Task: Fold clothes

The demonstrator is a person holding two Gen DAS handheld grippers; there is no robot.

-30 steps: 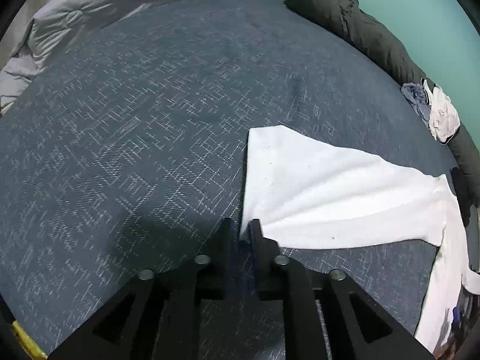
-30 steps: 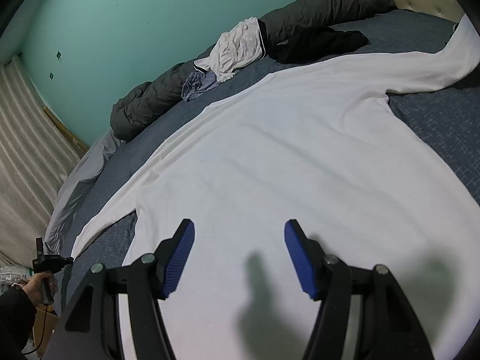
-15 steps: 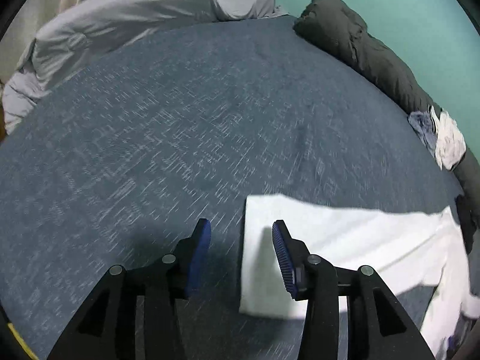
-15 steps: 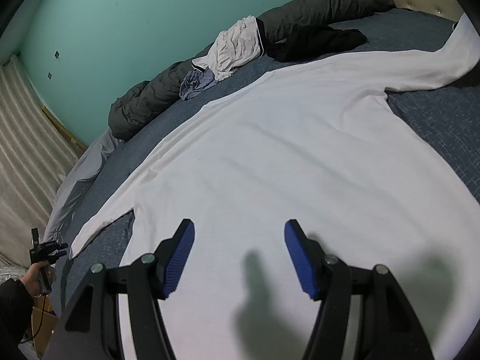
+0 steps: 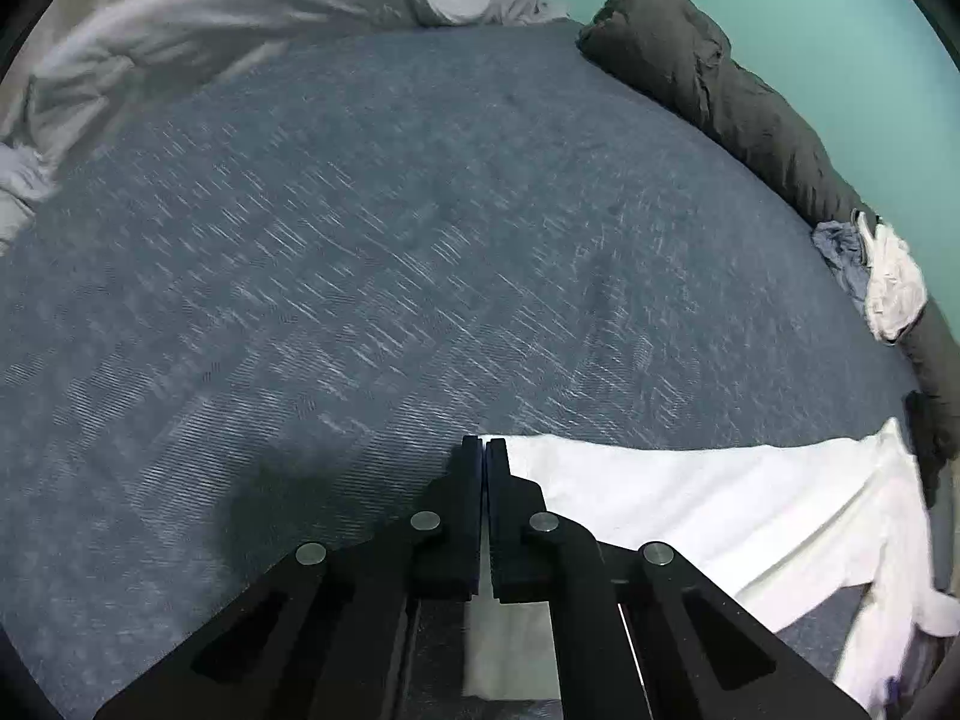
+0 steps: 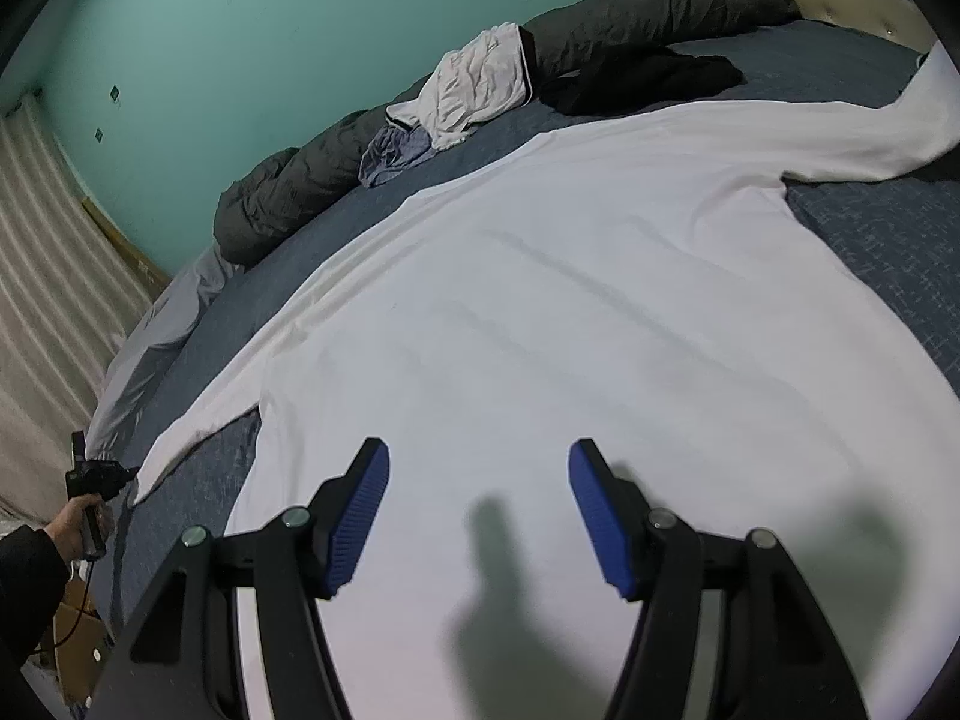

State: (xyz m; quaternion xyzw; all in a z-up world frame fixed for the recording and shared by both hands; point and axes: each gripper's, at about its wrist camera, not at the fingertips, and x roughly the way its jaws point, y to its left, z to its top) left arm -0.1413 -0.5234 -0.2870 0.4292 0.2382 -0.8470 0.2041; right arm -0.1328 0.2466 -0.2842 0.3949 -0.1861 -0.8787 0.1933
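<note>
Left wrist view: the left gripper (image 5: 483, 450) has its jaws together at the cuff end of a sleeve (image 5: 690, 492); whether any cloth is caught between them I cannot tell, since the cuff edge lies just beside the tips and partly beneath the fingers.
Right wrist view: the right gripper (image 6: 479, 480) hangs with its blue-padded jaws apart above the shirt's body, gripping nothing.
Garment: a white long-sleeved cotton-looking shirt (image 6: 570, 312) lies spread flat on the dark blue woven bedspread (image 5: 330, 276), one sleeve stretched toward the left gripper, the other sleeve (image 6: 840, 126) running off toward the headboard side.
Handling, as a judgement: light, limp and thin; it will drape and bunch, not hold shape, and should slide easily on the bedspread. Nothing fragile about it.
Where to take hold: probably the cuff or a seam edge, where doubled cloth gives thin jaws something to bite; a pinch in the open middle would likely lift a peak and wrinkle the panel.
Count of grippers: two.
Count of white shirts laid out: one, with two sleeves visible.
Count of other clothes: a crumpled white garment (image 6: 480, 84) and a crumpled grey-blue one (image 6: 393, 153), touching, near the wall.
Count of bedding rolls: one dark grey rolled duvet (image 6: 336, 174) along the teal wall; one pale grey sheet (image 5: 240, 6) bunched at the far edge.
Person: one hand (image 6: 78, 525) with a dark sleeve, holding the left gripper.
</note>
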